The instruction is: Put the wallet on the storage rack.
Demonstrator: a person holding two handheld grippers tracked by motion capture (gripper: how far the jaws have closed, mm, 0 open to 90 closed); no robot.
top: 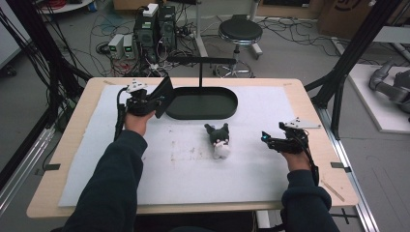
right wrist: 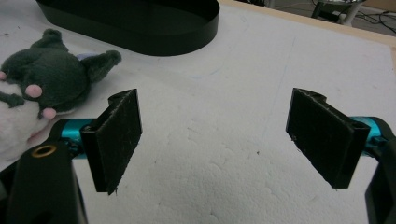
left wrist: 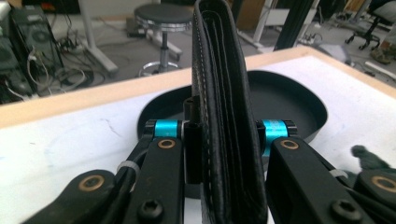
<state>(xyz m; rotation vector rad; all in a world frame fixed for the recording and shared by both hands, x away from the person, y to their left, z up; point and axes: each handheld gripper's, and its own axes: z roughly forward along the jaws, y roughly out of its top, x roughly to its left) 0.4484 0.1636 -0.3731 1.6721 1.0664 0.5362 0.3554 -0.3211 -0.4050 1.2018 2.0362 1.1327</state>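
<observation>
High view first: my left tool [top: 153, 100] is up at the near-left rim of the black oval tray [top: 227, 112], and clamped in it is a black leather wallet [top: 163, 96], standing on edge and tilted toward the tray. My left gripper view confirms the grip: both jaws are pressed flat against the wallet's [left wrist: 224, 116] two faces, stitched edge rising straight up the middle, with the tray [left wrist: 289, 100] lying right behind it. So I read this as the carry step, wallet lifted and about to go into the tray.

My right tool [top: 270, 140] waits well apart on the right of the desk [top: 309, 104], jaws spread wide with nothing between them; in the right gripper view there is bare white mat [right wrist: 233, 154] between the pads. The plush toy [top: 220, 140], dark grey with a white belly, lies on the mat between my two tools, just in front of the tray.

Next move, as I judge it: ease the wallet forward over the rim, lower it, then let the jaws part. Careful with the rim, and with the upright post [top: 200, 72] at the tray's far side.

Hard to make out: whether the wallet's lower edge touches the mat or hangs clear, since my own jaws hide it. The tray floor behind the wallet is blocked too.
</observation>
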